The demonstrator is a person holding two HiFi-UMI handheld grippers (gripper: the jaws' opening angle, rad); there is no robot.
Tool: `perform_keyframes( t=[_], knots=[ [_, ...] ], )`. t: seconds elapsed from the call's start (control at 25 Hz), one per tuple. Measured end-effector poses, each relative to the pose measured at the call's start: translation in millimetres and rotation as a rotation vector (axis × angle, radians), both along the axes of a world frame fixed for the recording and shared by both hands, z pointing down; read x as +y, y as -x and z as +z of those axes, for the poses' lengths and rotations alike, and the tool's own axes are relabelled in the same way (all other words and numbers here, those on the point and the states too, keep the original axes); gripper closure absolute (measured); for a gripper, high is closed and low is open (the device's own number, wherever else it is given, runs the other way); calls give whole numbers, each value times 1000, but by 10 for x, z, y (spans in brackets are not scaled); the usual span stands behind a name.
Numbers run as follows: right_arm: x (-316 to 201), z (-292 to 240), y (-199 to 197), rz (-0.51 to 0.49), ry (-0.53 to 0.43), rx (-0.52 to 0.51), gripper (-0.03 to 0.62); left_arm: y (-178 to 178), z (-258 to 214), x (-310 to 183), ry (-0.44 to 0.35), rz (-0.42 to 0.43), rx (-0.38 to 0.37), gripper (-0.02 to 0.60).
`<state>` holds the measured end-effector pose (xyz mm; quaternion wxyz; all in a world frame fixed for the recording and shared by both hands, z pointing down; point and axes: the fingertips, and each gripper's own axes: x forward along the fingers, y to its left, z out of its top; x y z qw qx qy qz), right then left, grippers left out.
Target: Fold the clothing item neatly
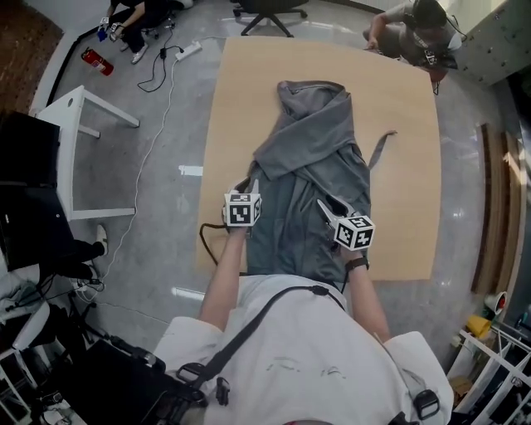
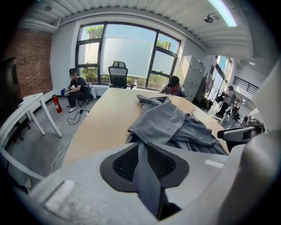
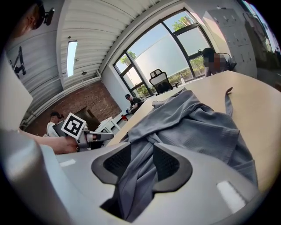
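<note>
A grey robe-like garment point(image 1: 307, 166) lies lengthwise on the light wooden table point(image 1: 241, 100), its far part folded over into a bunch. My left gripper point(image 1: 251, 186) is at the garment's near-left edge, and a strip of grey cloth point(image 2: 141, 154) fills the narrow gap between its pads. Over the near-right part, my right gripper point(image 1: 325, 207) is shut on a thicker twisted fold of the fabric point(image 3: 140, 162). A loose belt end point(image 1: 380, 148) trails off the garment's right side.
A person point(image 1: 415, 33) crouches at the table's far right corner. A white side table point(image 1: 83, 149) stands on the floor to the left, with cables and a red fire extinguisher point(image 1: 97, 61) beyond it. An office chair point(image 1: 265, 12) stands past the far edge.
</note>
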<state>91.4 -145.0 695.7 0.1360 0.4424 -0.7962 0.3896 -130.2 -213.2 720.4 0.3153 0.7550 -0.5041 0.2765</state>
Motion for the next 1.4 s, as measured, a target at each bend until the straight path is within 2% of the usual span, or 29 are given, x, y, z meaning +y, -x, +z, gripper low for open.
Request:
perform_keyframes(
  t=[0.12,0.2,0.4,0.56,0.72,0.8,1.04,1.16,1.24,1.4],
  knots=[
    [60,-65,5,-25,-26,10,467,-109,-48,304,6,21,27,527],
    [72,-128,52,-48,-45,-2,483,-169,-106,460,-1,26,39,581],
    [84,-367,98,-43,-73,-114,525,-332,-227,819,-15,23,37,581],
    [240,-497,65,-86,-98,-107,597,-462,-301,1160,-23,21,16,581],
    [500,-526,16,-149,-111,-90,597,-493,-394,1497,-34,2,10,581],
    [643,-493,-66,-150,-103,-89,597,-497,-396,1637,-40,-2,13,581],
    [1269,-330,-340,-63,-71,-46,597,-461,-259,1994,-30,51,35,581],
    [1719,-239,-512,30,-31,1,597,-554,-220,2224,-20,94,77,581],
    [2080,-204,-479,90,-10,2,597,-579,-220,2437,-17,119,112,581],
    [2629,-8,-310,137,25,39,597,-607,-29,2882,22,153,150,581]
  ],
)
